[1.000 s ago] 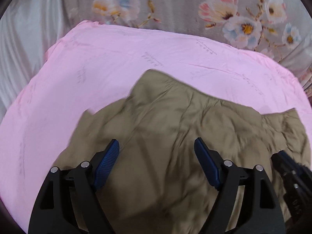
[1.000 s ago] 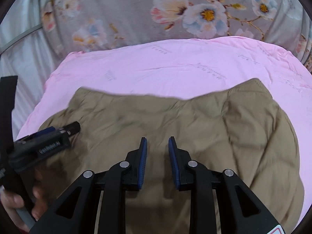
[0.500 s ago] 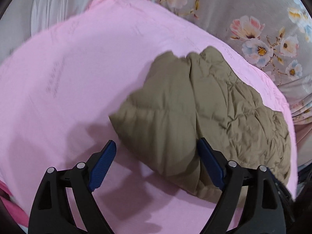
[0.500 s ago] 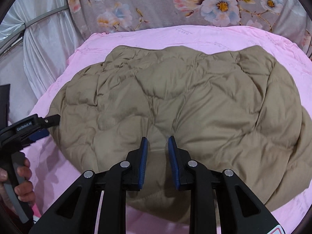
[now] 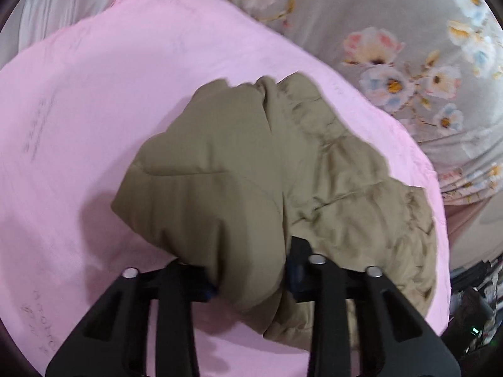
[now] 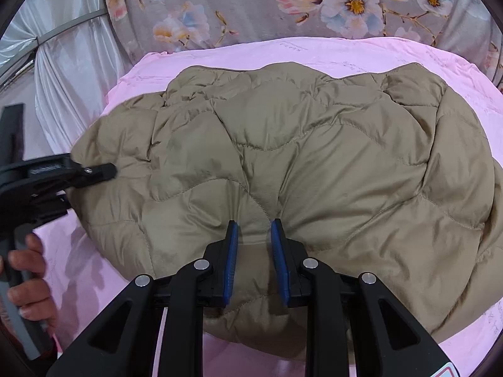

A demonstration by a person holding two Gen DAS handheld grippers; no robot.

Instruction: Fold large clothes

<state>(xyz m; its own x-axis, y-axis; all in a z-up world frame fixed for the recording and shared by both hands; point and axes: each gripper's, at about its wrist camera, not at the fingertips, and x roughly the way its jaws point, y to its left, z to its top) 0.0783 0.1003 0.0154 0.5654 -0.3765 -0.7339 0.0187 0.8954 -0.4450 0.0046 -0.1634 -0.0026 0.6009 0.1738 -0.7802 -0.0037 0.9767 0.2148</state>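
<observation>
A tan quilted jacket (image 6: 314, 163) lies spread over the pink sheet (image 5: 94, 110), covering most of the sheet's middle. The left hand-held gripper (image 5: 251, 279) is closing on the jacket's puffy left edge, with a thick roll of padding bulging up between its jaws and hiding the blue pads. The right hand-held gripper (image 6: 254, 257) is clenched on a pinch of the jacket's near edge, the fabric gathered between its narrow-set blue pads.

The main risk is slip. The shell looks slick and the filling springy, so the left grasp may catch only the outer layer and let the bulk slide out once lifted. If the two grips rise unevenly, the fold would probably land skewed, or trapped air would puff the jacket open again. The right pinch is small and sits close to the hem, so a hard pull could tug it free.

The jacket rests on a soft bed, not a firm tabletop, so pressing creases flat would be difficult. Beyond the pink sheet lies grey floral bedding (image 6: 251, 6), and pale curtains (image 6: 72, 72) hang left of the jacket. A hand (image 6: 28, 279) holds the left tool's grip.
</observation>
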